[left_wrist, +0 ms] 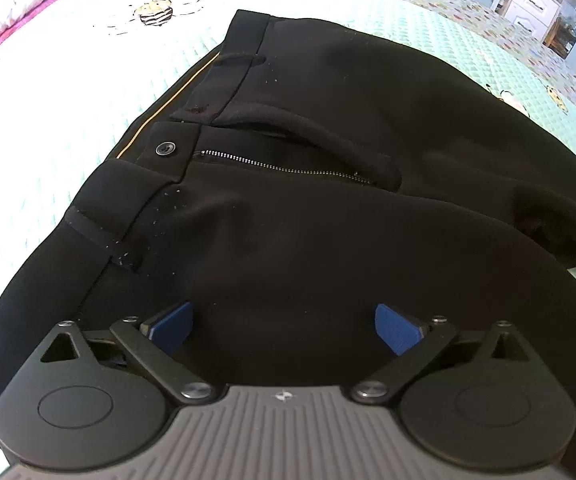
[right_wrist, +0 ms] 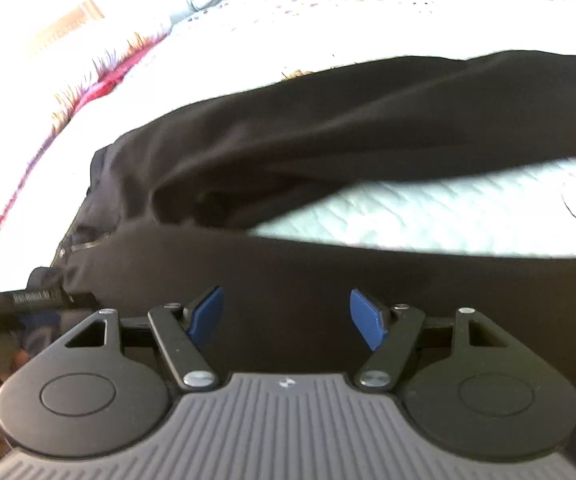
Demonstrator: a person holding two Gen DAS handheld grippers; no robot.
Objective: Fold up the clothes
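Observation:
Black trousers (left_wrist: 327,152) lie flat on a bed with the fly open; the waistband button (left_wrist: 165,148) and zipper (left_wrist: 280,166) face up. My left gripper (left_wrist: 284,326) is open, its blue pads (left_wrist: 172,326) apart just above the near hip of the trousers, holding nothing. In the right wrist view the trousers (right_wrist: 327,128) spread into two legs running to the right. My right gripper (right_wrist: 286,316) is open and empty over the near leg. The left gripper's body (right_wrist: 40,300) shows at the left edge.
The bed has a pale green quilted cover (left_wrist: 48,152) printed with bees and flowers, also visible between the legs (right_wrist: 427,212). A pink-edged blanket (left_wrist: 16,20) lies at the far left. White drawers (left_wrist: 535,4) stand beyond the bed at top right.

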